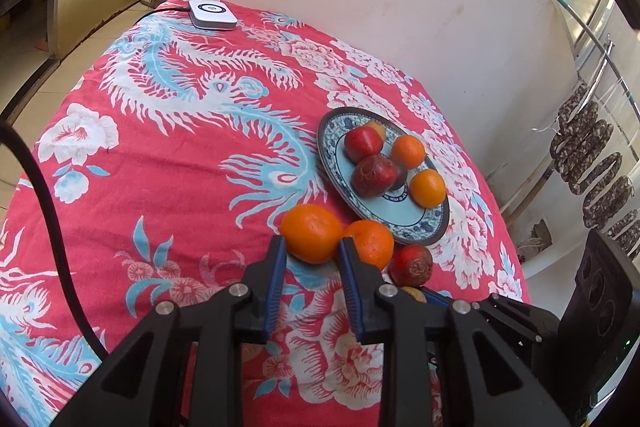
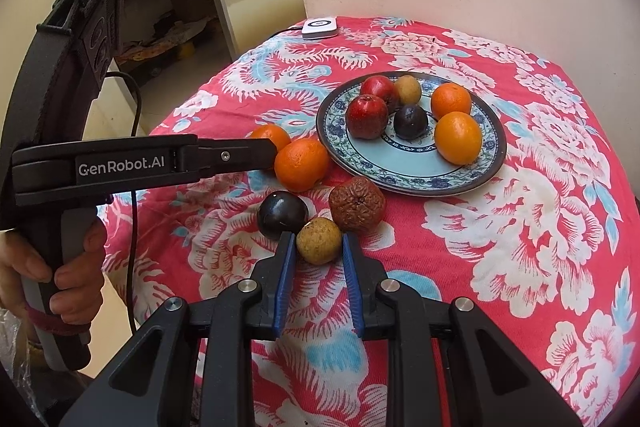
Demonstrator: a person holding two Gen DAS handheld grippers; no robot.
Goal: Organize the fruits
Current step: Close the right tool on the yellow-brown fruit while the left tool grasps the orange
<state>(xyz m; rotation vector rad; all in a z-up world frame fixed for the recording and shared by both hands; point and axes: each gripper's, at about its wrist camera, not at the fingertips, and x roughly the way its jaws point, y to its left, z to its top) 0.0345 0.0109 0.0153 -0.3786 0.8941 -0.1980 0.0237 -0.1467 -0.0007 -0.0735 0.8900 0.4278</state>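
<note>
plate (image 2: 486,163) w/ oranges (image 2: 457,137), red fruits (image 2: 367,116)

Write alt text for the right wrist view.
Right claw shut on a tan round fruit on a red floral tablecloth; behind it, a blue-patterned plate of fruit, and the left claw at two oranges.

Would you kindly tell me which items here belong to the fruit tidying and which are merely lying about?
Job:
plate
oranges off the plate
dark plum
tan fruit
wrinkled red fruit

Lying about:
white device
cable
hanging sausages
</note>
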